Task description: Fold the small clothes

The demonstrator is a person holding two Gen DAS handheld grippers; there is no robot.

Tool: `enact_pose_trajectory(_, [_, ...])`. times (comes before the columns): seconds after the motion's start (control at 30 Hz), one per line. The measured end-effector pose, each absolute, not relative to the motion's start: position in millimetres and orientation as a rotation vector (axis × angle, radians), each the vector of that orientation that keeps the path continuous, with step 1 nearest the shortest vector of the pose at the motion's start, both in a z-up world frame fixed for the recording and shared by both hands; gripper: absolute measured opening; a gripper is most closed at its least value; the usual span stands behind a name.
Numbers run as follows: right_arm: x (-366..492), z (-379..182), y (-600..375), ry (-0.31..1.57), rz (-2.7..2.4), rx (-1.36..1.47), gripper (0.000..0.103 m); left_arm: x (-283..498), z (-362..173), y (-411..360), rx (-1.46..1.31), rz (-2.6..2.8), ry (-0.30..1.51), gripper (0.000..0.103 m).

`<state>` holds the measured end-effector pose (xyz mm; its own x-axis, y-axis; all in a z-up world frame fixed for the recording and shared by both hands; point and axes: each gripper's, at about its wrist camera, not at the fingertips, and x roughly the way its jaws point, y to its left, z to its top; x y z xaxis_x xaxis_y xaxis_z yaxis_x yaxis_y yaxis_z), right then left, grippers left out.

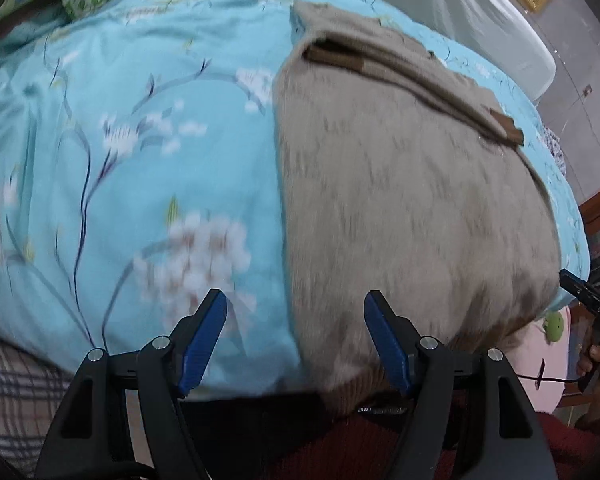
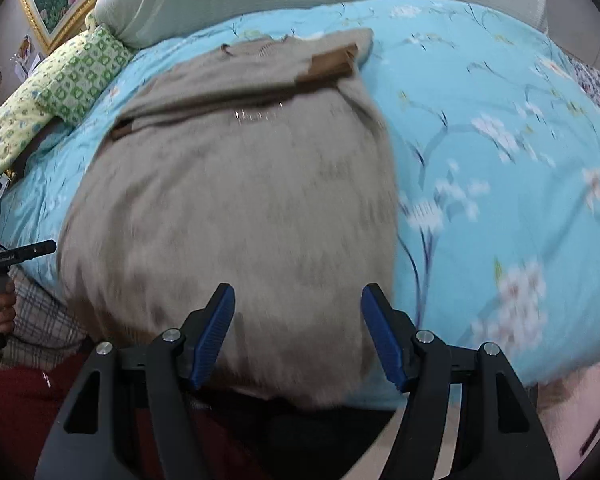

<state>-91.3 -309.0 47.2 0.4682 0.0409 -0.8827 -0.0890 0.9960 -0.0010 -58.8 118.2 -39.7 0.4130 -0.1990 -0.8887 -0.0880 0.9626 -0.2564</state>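
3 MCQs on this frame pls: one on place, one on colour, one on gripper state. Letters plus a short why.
1. Where does the beige sweater lie?
A. on the blue floral quilt
B. on a wooden floor
C. in a basket

2. What colour are the sleeve cuffs?
A. red
B. brown
C. white

3. How do the two grippers stand?
A. both shut on the sweater
B. one open, one shut
C. both open, holding nothing

Key: 1 A, the sweater is spread flat on the quilt in both views. 2 B, the cuffs folded across its top are brown. 3 C, the left gripper and right gripper each show blue pads set wide apart with no cloth between them.
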Motion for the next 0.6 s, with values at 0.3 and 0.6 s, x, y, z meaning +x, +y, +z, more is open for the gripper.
enact_pose_trajectory(0.3, [-124, 4, -330, 1.168, 0.13, -0.027, 0.067, -91, -78, 95, -0.289, -0.134, 1.226, 0.07])
enact_pose_trajectory(0.6, [-119, -32, -321, 1.178, 0.221, -0.017, 0.065, -89, -83, 83, -0.221, -0.14, 1.215, 0.053])
